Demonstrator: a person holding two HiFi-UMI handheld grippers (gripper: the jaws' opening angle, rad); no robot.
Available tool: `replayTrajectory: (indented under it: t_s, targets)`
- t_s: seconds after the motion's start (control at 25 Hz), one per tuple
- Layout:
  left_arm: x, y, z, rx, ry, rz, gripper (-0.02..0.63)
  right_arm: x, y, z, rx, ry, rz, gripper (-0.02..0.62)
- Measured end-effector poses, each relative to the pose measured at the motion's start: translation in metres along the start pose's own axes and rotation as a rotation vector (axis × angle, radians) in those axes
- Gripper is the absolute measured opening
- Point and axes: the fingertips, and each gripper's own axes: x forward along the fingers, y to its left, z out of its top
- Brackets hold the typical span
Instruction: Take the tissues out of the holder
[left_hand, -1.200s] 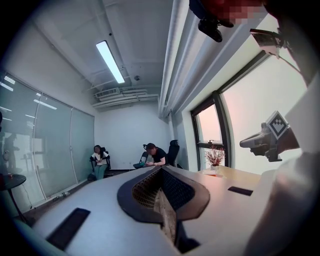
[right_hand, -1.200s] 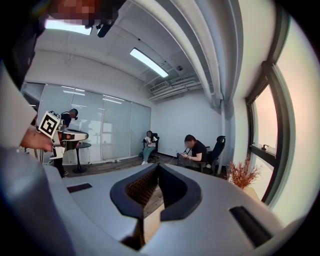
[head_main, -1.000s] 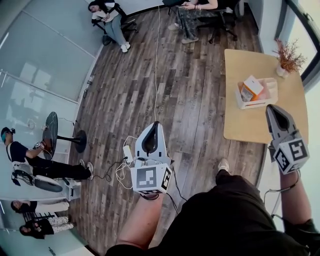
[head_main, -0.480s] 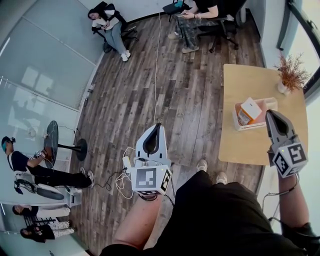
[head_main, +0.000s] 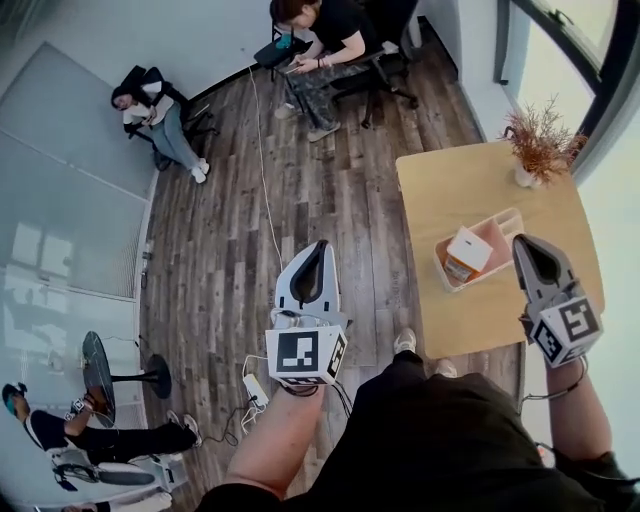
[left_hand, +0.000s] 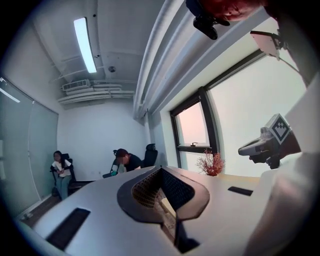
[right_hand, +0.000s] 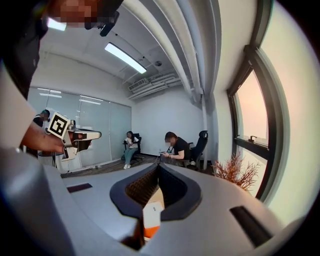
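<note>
Judging the task as not yet started. Finding the tissues (head_main: 467, 253) lying tilted inside the holder (head_main: 505, 222), just left of the right claw (head_main: 528, 243) and well right of the left claw (head_main: 313, 247). Recording both claws pressed together, clamping nothing; seeing the tissues only beyond the right claw's tips. Leaving outstanding: parting the tips, gripping the tissues, lifting them clear. Noting the tissues as a boxy rectangular pack, white with an orange band, probably yielding under pressure. Noting the holder as a pale, open-topped, rectangular basket, seemingly rigid plastic, resting on a smooth light wooden table (head_main: 450, 190) beneath the right claw.
</note>
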Motion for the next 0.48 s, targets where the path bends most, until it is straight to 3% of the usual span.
replayTrajectory:
  t_s: [0.32,0.48]
  targets:
    - [0.079,-0.038,-0.041,-0.023,0.016,-0.274,0.005,0.001,-0.027,-0.006,-0.001,0.042,-0.188,0.006]
    - [0.106,-0.047,-0.045,-0.009,0.016,-0.382,0.005,0.015,-0.013,-0.014,0.024,0.096,-0.196,0.006]
